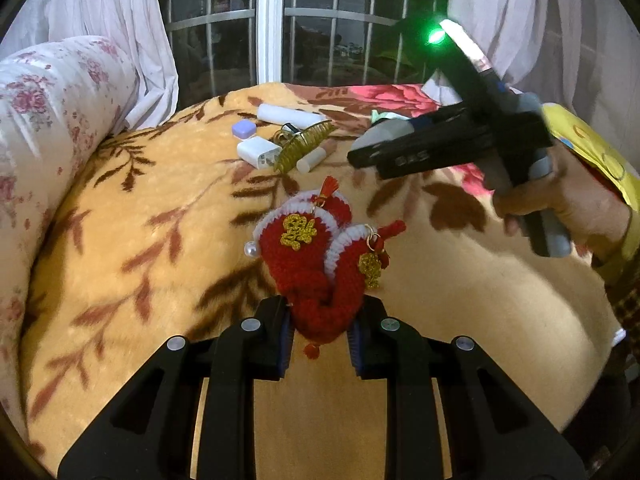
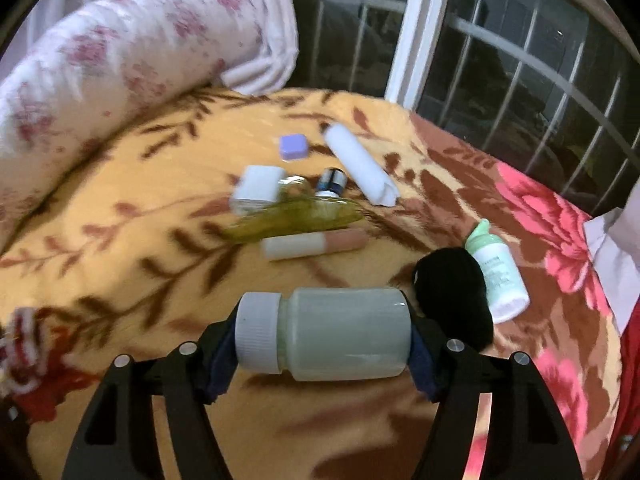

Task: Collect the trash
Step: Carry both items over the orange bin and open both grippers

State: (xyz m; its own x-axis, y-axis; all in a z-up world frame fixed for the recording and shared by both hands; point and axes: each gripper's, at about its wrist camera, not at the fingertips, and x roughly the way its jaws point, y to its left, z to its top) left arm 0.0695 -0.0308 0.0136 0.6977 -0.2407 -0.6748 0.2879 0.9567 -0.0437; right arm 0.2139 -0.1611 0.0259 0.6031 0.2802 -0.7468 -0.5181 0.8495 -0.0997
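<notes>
Bed [image 1: 120, 240] scattered with small items. Left claw [image 1: 320, 336] clenched on red knit ornament [image 1: 316, 256], held above blanket. Right claw [image 2: 324, 344] grasping pale jar [image 2: 324, 334] sideways, cap left, beside black cloth [image 2: 456, 292].

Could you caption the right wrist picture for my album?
Right gripper clamps a capped jar sideways above a blanket.
</notes>
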